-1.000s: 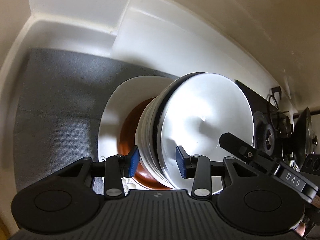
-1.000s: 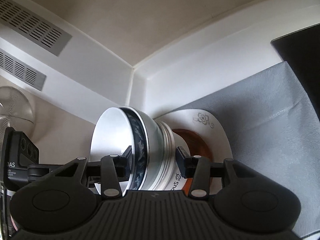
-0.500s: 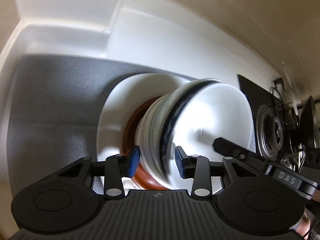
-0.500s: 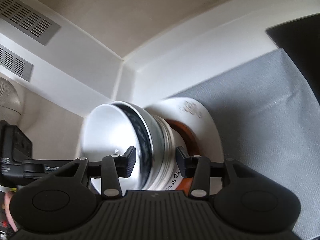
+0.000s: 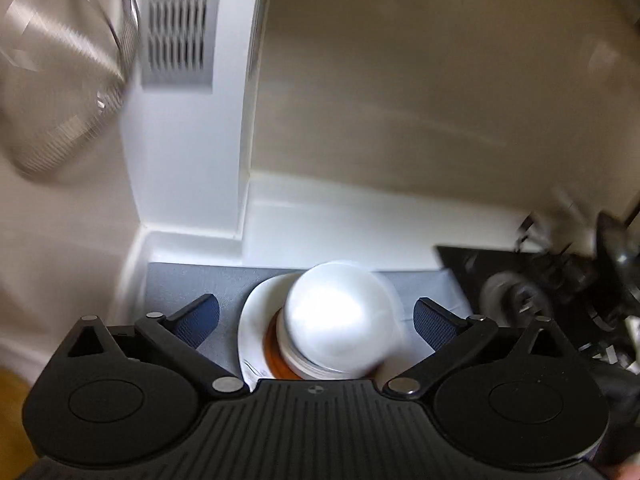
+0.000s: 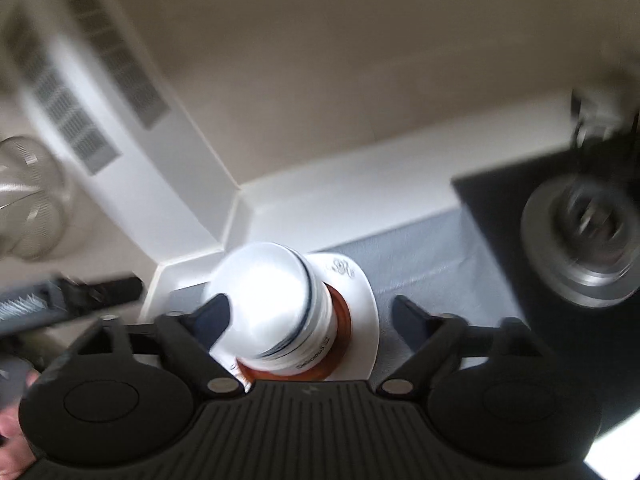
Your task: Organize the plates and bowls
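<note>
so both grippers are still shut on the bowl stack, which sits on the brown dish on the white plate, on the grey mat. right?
Not shut. Both wrist views show the left gripper and the right gripper open, fingers spread clear of the bowl stack. The rest holds: the stack sits on the brown dish, on the white plate, on the grey mat.
</note>
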Demonstrator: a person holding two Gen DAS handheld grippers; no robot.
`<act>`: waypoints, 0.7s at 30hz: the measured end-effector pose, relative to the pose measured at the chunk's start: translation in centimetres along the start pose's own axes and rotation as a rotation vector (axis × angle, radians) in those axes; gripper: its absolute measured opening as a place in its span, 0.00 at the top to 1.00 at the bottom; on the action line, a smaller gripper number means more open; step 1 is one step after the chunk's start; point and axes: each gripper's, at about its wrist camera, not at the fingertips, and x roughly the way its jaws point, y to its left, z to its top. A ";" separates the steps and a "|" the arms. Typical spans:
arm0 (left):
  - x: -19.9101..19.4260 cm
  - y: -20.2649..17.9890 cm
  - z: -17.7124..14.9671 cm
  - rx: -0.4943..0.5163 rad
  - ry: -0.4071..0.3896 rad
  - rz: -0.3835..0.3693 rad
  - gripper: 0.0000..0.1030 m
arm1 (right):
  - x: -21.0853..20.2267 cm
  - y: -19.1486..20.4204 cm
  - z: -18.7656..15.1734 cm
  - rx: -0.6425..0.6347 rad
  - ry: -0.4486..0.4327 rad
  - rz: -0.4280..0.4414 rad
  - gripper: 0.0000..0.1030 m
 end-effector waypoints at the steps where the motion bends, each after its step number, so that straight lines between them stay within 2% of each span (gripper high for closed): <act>1: -1.8 -0.8 0.3 -0.008 0.009 0.014 0.00 | -1.6 1.1 0.2 -0.042 -0.004 -0.022 0.01; 4: -6.1 -3.3 0.2 -0.009 0.022 0.038 0.00 | -5.8 3.7 0.5 -0.131 0.012 -0.058 0.00; 7: -9.9 -6.8 -1.1 0.022 0.017 0.100 0.00 | -9.8 4.6 0.4 -0.178 0.015 -0.084 0.00; 10: -13.2 -9.8 -3.0 0.078 0.012 0.146 0.00 | -13.0 4.1 -0.2 -0.156 0.047 -0.101 0.00; 12: -15.1 -11.4 -4.7 0.081 -0.006 0.186 0.00 | -14.5 3.1 -1.0 -0.135 0.088 -0.086 0.00; 15: -16.9 -12.9 -6.3 0.065 0.006 0.213 0.00 | -16.7 1.8 -2.2 -0.105 0.119 -0.060 0.00; 21: -19.3 -15.1 -8.6 0.068 0.031 0.242 0.00 | -19.7 0.9 -4.3 -0.135 0.124 -0.060 0.00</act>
